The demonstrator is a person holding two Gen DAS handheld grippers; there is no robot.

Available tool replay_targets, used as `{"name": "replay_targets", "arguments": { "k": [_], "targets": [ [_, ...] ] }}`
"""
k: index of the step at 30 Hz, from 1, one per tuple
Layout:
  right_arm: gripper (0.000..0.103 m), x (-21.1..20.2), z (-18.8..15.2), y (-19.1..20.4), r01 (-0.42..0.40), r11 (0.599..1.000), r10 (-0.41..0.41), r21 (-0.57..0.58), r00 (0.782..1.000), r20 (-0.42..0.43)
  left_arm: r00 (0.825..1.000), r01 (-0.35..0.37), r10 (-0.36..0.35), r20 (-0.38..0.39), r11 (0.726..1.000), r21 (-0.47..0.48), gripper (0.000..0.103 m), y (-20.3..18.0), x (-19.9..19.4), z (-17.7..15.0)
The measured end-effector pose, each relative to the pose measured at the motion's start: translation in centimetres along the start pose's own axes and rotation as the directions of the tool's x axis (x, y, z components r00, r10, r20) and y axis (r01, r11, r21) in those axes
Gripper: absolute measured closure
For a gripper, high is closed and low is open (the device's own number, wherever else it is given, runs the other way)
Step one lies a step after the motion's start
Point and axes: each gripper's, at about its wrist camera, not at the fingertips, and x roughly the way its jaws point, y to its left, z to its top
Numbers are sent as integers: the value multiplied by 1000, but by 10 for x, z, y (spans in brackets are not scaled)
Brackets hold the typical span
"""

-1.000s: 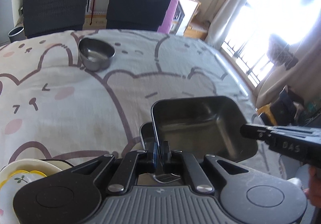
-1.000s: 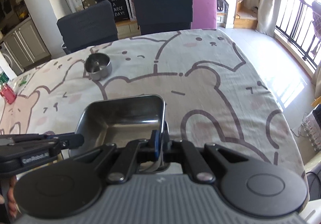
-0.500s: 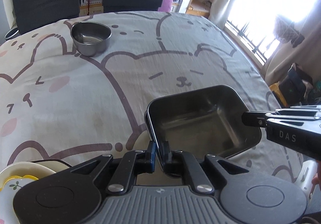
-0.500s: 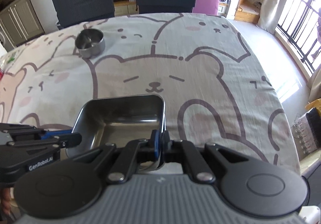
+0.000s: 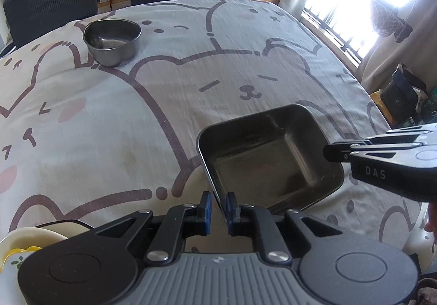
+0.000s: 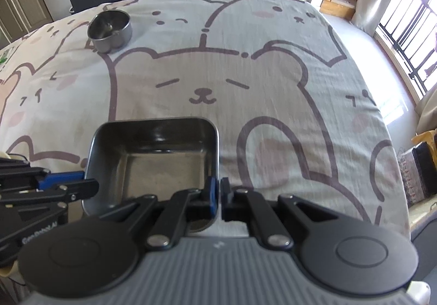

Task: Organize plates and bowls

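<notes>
The left gripper (image 5: 217,209) has just spread its blue pads off the square dark metal dish (image 5: 269,159), now low over the bear-print tablecloth (image 5: 114,124), while the right gripper (image 6: 217,197) stays pinched on its rim, so the dish seems nearly put down.

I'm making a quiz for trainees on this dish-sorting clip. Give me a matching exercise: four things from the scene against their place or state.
Things:
1. square metal tray
2. round metal bowl
3. left gripper
4. right gripper

Places or states:
A. alone at the far side of the tablecloth
B. fingers parted, tray rim between them, just been opening
C. fingers clamped on the tray rim
D. close to the near edge of the table, a gripper at each of two opposite rims

Pairs: 1-D, 2-A, 3-B, 4-C
</notes>
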Motion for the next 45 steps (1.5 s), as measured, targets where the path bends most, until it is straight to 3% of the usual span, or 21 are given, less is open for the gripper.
{"name": "replay_targets", "arguments": {
  "k": [18,22,23,26,28,34,40,45],
  "targets": [
    [88,19,-4,-11,-42,999,43,10,998,-35,1000,12,-12,-1,1000,-2,84,2,-2,1],
    [87,18,-7,-13,-55,999,55,4,998,-34,1000,9,-9,1,1000,-6,78,3,-4,2],
    [85,17,-8,-14,-57,998,58,6,998,-29,1000,13,-13,3,1000,-11,76,4,-5,2],
    [66,13,-11,-17,-38,999,38,-5,999,-30,999,26,-26,20,999,-29,56,8,-11,4],
    [55,7,-10,-21,-18,1000,18,2,1000,-25,999,33,-32,41,999,-38,34,10,-18,6],
    [28,-32,-4,-31,-8,998,-1,63,991,133,992,38,-29,123,996,-75,8,22,-41,13],
    [10,-51,11,-23,-13,991,-27,135,956,291,979,25,5,205,990,-141,1,52,-62,25],
    [2,-49,33,-9,-45,974,-43,220,924,380,957,-40,96,275,979,-202,0,84,-74,36]
  ]
}}
